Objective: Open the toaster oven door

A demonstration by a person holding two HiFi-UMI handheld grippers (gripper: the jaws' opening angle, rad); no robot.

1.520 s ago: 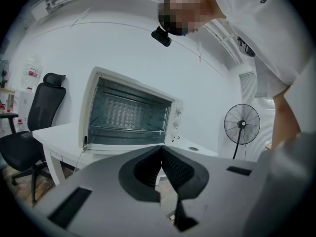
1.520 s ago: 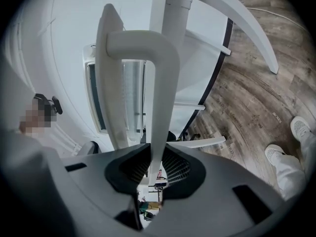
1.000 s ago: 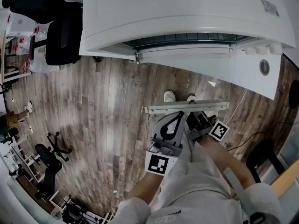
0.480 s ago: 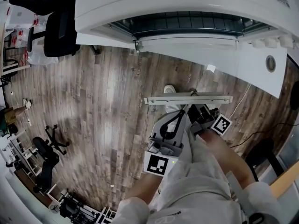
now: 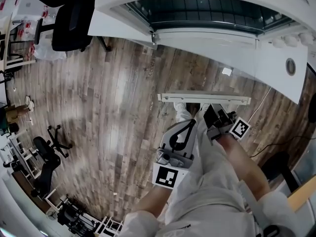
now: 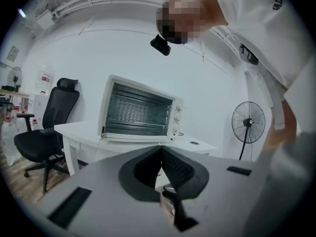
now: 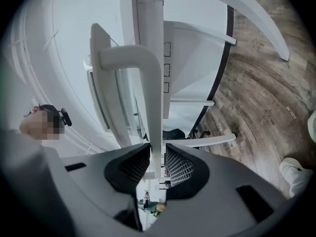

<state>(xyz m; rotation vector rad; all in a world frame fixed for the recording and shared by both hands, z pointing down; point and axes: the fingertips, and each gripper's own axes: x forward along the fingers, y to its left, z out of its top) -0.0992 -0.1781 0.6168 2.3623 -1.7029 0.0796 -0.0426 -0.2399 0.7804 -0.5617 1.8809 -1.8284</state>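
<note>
The white toaster oven (image 5: 212, 11) stands on a white table at the top of the head view. Its dark, racked opening shows. The glass door (image 5: 207, 48) hangs swung out toward me, and its white handle bar (image 5: 203, 98) lies crosswise below. My right gripper (image 5: 211, 113) is at that handle. In the right gripper view the handle (image 7: 156, 107) runs between the pads of my right gripper (image 7: 157, 154), whose jaws are opening, with a sliver of gap at the right pad. My left gripper (image 5: 183, 126) hangs beside it, shut and empty; the left gripper view shows my left gripper (image 6: 161, 150) with its pads meeting.
A black office chair (image 5: 74, 19) stands at the upper left on the wood floor (image 5: 113, 107). Black equipment (image 5: 44, 162) lies at the lower left. A standing fan (image 6: 250, 123) is right of the table. My legs and shoes (image 5: 181, 108) are under the handle.
The door has swung further out and down, and more of the dark oven opening shows. The handle and my right gripper have moved with it. The left gripper stays alongside.
</note>
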